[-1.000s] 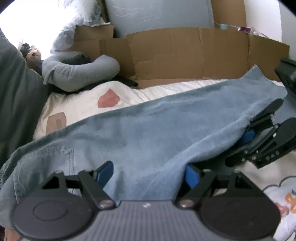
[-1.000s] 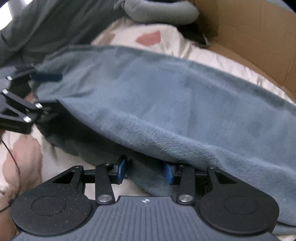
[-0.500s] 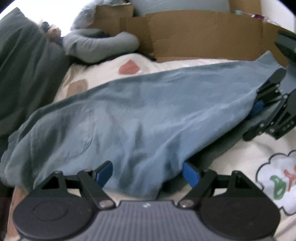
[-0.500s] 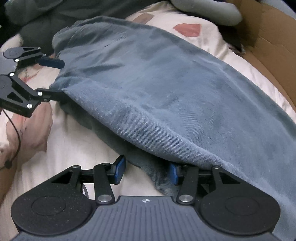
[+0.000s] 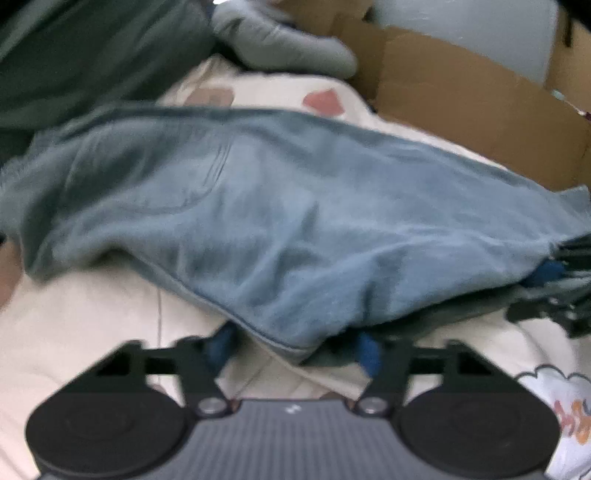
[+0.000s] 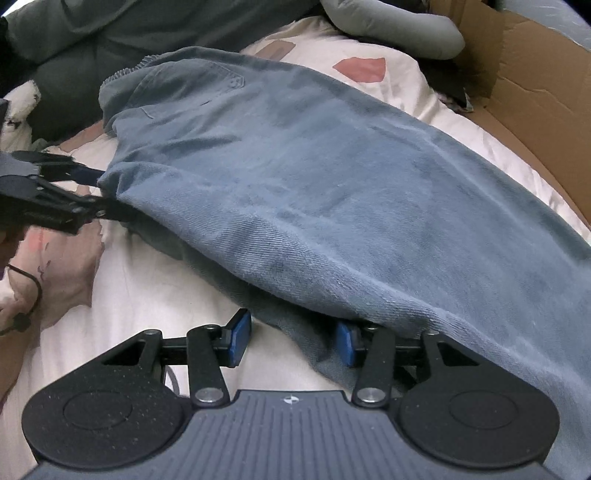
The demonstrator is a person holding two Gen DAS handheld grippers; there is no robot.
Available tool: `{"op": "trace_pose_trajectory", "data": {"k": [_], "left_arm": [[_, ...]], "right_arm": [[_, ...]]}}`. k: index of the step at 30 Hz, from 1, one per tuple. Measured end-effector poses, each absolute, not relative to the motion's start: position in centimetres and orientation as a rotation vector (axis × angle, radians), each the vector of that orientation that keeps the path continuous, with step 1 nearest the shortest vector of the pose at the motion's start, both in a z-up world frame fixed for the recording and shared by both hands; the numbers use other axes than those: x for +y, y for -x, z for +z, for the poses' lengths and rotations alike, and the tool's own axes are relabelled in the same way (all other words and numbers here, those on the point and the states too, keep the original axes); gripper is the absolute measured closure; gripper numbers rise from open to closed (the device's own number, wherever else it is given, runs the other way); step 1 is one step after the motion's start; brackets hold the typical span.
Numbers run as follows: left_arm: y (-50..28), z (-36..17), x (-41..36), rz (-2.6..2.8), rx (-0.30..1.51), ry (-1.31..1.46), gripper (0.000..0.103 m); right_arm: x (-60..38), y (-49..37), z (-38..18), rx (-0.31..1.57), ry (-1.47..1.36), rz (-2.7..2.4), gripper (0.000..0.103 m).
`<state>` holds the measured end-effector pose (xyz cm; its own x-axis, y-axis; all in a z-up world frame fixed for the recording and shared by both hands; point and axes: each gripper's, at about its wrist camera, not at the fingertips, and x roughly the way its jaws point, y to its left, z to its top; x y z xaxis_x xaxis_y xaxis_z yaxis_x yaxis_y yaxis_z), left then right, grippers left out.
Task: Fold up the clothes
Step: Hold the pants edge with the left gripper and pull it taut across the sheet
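Blue denim trousers (image 5: 295, 221) (image 6: 314, 166) lie folded lengthwise across the cream bed sheet (image 5: 92, 332), a back pocket (image 6: 192, 85) facing up. My left gripper (image 5: 293, 350) sits at the near fold of the waist end. Its jaws are closing with the fold's edge between the blue pads, and I see no firm pinch; the picture is blurred. The right wrist view shows the left gripper (image 6: 96, 192) at the far left. My right gripper (image 6: 293, 341) stands open at the leg end. The cloth lies over its right finger, and bare sheet shows beside the left pad (image 6: 240, 339). The left wrist view has the right gripper (image 5: 543, 291) at the right edge.
Brown cardboard (image 5: 461, 110) (image 6: 535, 92) lines the far side of the bed. A grey curved pillow (image 5: 280, 48) (image 6: 399, 26) and a dark green blanket (image 5: 92, 55) (image 6: 110, 33) lie beyond the trousers. A thin black cord (image 6: 29, 291) runs at the left edge.
The left gripper has sunk toward the sheet, rolled, and narrowed its jaws around the fold edge. The trousers have settled lower and flatter. The right gripper has hardly moved.
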<state>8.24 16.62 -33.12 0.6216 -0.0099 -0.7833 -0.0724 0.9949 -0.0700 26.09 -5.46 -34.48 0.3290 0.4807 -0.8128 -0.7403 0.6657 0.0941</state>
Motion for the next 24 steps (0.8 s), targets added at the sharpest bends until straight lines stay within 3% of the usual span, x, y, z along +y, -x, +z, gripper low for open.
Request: {"op": "trace_pose_trajectory", "data": {"k": [3,6,24], "left_arm": [[-8.1,-32.8,17.3,0.023,0.899,0.121,0.077],[-7.8,-32.2,18.1,-0.006,0.916,0.142,0.086],[-9.4,-29.9,19.4,-0.102,1.094,0.087,0.09]], "right_arm": [[-7.0,-25.9,-34.1,0.953,0.293,0.814,0.053],[-9.2,-25.4,-33.8,0.966,0.251,0.785,0.053],[-28.6,-24.6,-33.8,0.939,-0.309,0.251,0.053]]}}
